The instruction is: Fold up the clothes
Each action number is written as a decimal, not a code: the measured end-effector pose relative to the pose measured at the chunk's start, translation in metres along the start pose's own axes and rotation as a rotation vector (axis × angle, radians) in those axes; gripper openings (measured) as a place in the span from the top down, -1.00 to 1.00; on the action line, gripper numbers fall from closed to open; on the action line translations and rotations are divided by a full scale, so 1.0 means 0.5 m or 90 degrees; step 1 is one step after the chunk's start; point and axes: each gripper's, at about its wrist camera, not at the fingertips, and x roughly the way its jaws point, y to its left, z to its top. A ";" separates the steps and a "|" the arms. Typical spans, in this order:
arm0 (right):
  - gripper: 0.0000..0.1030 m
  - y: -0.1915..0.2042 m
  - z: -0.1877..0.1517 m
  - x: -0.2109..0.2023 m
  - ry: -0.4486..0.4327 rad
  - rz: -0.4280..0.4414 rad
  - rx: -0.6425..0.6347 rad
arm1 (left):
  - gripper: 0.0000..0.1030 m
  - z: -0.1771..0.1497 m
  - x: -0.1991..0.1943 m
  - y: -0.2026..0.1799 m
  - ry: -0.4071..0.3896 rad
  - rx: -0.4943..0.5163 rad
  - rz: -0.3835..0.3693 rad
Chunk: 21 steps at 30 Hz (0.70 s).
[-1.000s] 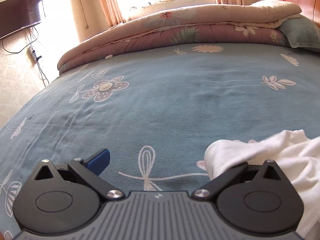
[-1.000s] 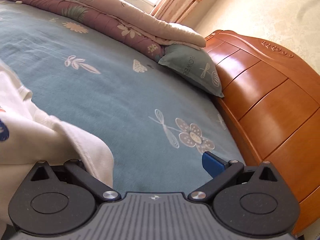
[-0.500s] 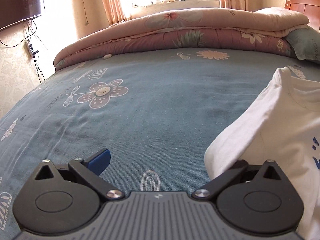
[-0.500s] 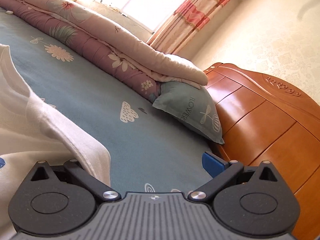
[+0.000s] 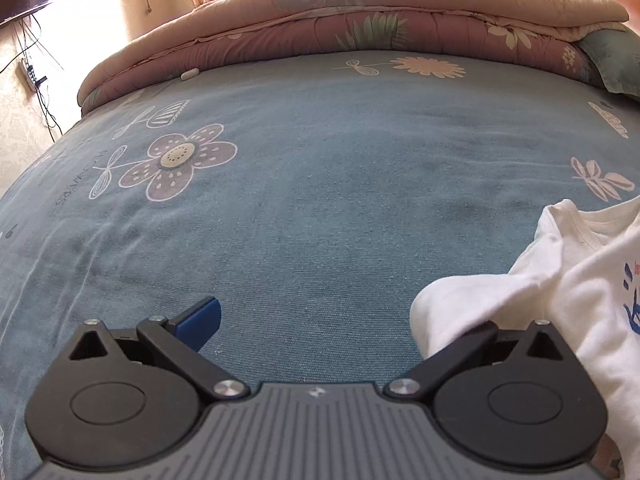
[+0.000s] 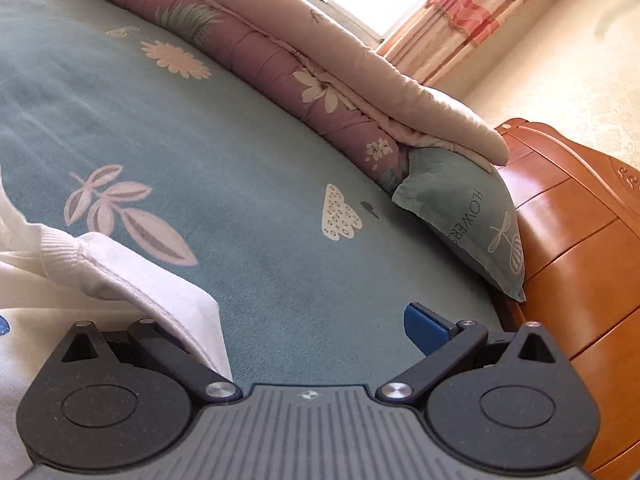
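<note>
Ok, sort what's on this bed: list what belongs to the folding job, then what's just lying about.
Belongs to the job:
- white T-shirt, blue print on its front, draped over one finger of each gripper
- left gripper, jaws wide apart
- right gripper, jaws wide apart
- blue bedsheet, the folding surface

Just lying about:
- folded quilt
- pillow
- wooden headboard

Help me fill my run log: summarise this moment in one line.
left gripper open | right gripper open | white T-shirt draped across both grippers' inner sides | lying on blue bedsheet
</note>
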 end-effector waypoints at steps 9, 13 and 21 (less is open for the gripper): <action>-1.00 -0.012 -0.059 -0.083 0.055 0.148 0.043 | -0.96 -0.055 -0.056 -0.015 0.028 0.046 -0.077; -1.00 -0.045 -0.106 -0.172 0.043 0.185 0.084 | -0.98 -0.084 -0.124 -0.021 0.025 0.053 -0.132; -1.00 -0.086 -0.267 -0.329 0.081 0.217 0.179 | -0.98 -0.095 -0.181 -0.033 -0.036 0.039 -0.120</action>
